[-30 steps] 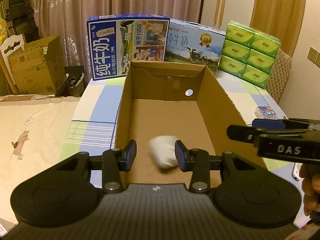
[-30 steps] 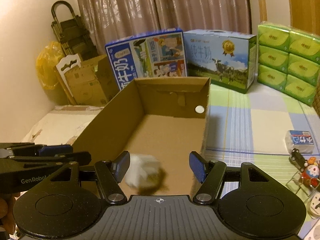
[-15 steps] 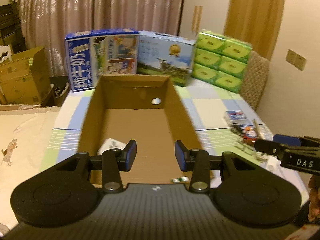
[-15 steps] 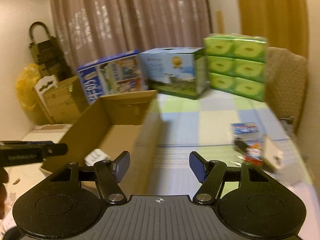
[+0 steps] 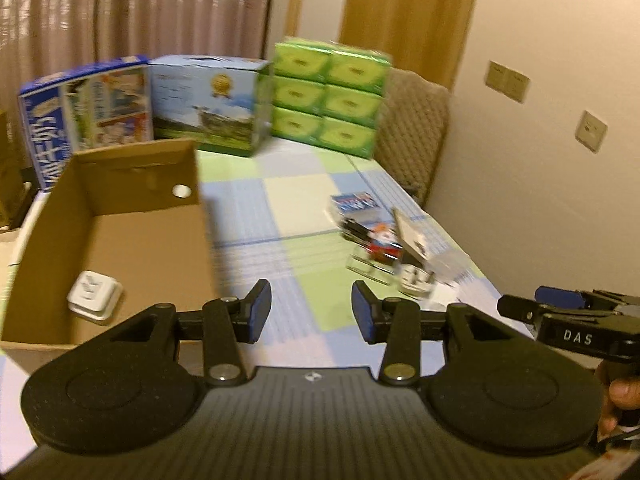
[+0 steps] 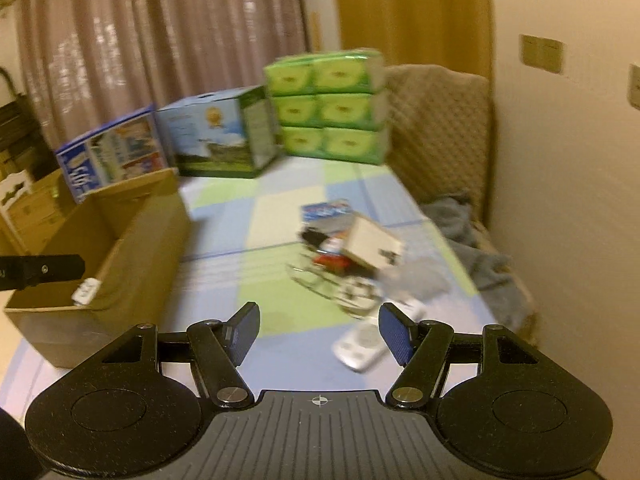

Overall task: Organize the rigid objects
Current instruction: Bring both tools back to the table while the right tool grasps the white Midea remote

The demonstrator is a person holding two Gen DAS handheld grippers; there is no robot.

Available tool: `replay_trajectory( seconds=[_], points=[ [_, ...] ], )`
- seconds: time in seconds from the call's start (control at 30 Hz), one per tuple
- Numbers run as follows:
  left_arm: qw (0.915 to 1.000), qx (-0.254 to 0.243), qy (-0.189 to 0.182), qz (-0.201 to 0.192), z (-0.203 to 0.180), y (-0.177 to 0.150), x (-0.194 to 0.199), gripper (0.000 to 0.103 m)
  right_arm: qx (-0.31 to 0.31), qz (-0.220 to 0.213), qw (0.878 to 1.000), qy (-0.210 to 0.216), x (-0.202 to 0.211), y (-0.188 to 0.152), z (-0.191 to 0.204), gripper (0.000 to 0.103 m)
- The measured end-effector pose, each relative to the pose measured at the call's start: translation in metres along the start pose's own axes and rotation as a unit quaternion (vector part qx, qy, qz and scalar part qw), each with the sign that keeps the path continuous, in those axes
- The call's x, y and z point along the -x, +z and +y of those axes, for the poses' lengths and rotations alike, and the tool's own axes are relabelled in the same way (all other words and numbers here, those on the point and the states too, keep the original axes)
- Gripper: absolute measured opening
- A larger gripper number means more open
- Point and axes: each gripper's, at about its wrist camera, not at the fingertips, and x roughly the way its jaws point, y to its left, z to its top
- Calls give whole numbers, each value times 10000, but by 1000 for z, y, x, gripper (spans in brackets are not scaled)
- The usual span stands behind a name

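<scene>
Already one white adapter (image 5: 95, 297) lies inside the cardboard box (image 5: 132, 152), while both grippers, left gripper (image 5: 311, 312) and right gripper (image 6: 317, 330), jaws apart and empty, face the clutter pile (image 6: 348, 258) right of it, presumably for another piece.

L wrist: looks fwd/down over checked bedspread (image 5: 256, 208), close.
R wrist: same, further right.
Shared: cardboard box (image 5: 132, 232), item pile (image 6: 344, 256).

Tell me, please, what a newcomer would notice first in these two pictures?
Probably the stack of green tissue packs at the table's far end, beside two milk cartons. Next, the open cardboard box on the left, holding one white plug adapter, and a blurred heap of small items on the checked tablecloth.
</scene>
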Motion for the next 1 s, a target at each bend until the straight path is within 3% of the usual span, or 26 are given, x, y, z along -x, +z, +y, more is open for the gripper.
replay_trajectory(
  seconds=[0.43,1.0],
  points=[
    [9985,-250,-235,417,-37,-17,-51,40,-515,211,9982,-232,-19,-13,-47,63],
    [9974,-214,-99,681,-36,-26,-120,41,-685,748,9948,-132,-124,-26,-47,63]
  ],
)
